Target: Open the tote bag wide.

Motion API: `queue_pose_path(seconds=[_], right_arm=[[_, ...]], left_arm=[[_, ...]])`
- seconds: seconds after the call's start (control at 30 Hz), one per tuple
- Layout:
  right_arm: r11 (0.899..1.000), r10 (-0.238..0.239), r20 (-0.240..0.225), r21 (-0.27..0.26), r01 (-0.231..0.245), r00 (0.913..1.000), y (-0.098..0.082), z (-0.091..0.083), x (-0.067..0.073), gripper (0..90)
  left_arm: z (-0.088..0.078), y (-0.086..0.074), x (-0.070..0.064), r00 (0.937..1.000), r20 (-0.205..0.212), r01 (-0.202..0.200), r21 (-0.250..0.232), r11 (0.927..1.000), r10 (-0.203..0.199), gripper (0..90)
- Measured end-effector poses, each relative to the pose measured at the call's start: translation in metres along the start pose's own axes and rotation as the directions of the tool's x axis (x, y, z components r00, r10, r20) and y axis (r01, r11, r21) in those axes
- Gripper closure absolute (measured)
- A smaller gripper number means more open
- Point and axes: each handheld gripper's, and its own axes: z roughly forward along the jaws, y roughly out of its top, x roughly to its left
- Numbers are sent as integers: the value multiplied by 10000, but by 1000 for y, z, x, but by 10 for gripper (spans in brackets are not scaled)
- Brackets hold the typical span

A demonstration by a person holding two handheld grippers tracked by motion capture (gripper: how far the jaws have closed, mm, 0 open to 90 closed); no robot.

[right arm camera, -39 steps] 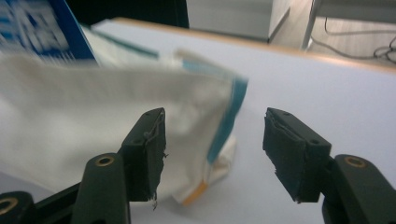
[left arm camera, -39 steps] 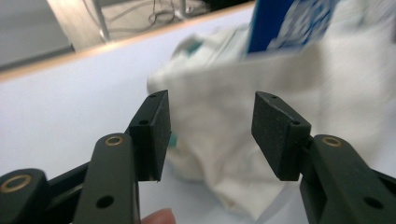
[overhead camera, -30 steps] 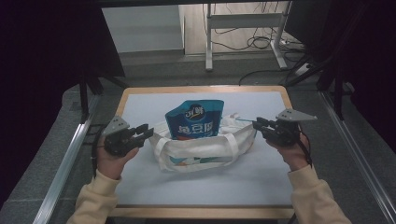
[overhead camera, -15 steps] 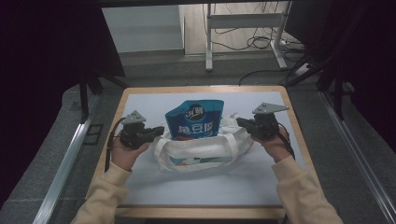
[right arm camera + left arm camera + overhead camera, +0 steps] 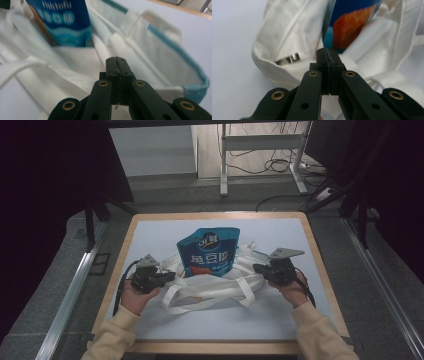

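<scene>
High view: the pouch (image 5: pixel 209 254) stands half inside the bag (image 5: pixel 215 287) between my grippers, left (image 5: pixel 167 276) and right (image 5: pixel 257 268) both pinched empty at its rim; next, I judge, open and grasp cloth.

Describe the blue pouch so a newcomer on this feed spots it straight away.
Start at the wooden-edged table with its pale top, then find the white cloth bag lying in the middle, between the two grippers. The blue pouch sticks up out of that bag's mouth toward the far side. It is the only strongly coloured thing there: blue with white lettering and an orange patch, against white fabric and straps.
</scene>
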Motion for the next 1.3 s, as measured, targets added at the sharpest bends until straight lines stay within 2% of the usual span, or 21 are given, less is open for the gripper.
queue_pose_path(seconds=[0.07,0.27,0.6,0.7,0.9,1.03,1.07,1.13,1.17,1.3], right_arm=[[9996,39,-39,283,-38,10000,-12,6,-1,888],[9972,111,-128,747,-101,9999,-27,15,-1,888],[9985,76,-94,537,-71,9999,-27,15,0,888],[10000,3,-140,-31,-3,9999,-18,6,3,888],[9971,-316,-261,-704,297,9992,-1,-8,16,888],[9950,-505,-417,-886,466,9979,8,-9,26,887],[9947,-533,-538,-909,483,9971,10,-8,30,887],[9944,-613,-713,-898,548,9956,12,-6,36,888],[9948,-832,-966,-662,770,9918,10,0,47,888],[9943,-1053,-1167,-276,1028,9876,4,8,56,888]], left_arm=[[5,-4,0,10000,20,-51,118,9999,51,896],[13,-12,-2,9999,-43,-166,312,9994,167,897],[12,-13,-3,9998,-154,-126,160,9998,128,896],[3,-6,-6,9998,-134,-176,-248,9995,173,895],[-9,11,-8,9991,-372,-247,-746,9969,220,894],[-8,20,-2,9975,-698,-174,-628,9979,130,895],[-6,21,1,9978,-656,-103,-560,9984,67,894],[-2,22,4,9975,-709,-14,-406,9992,-15,894],[0,21,6,9972,-741,28,-267,9996,-48,894],[11,23,11,9965,-822,162,-9,9999,-162,895]])
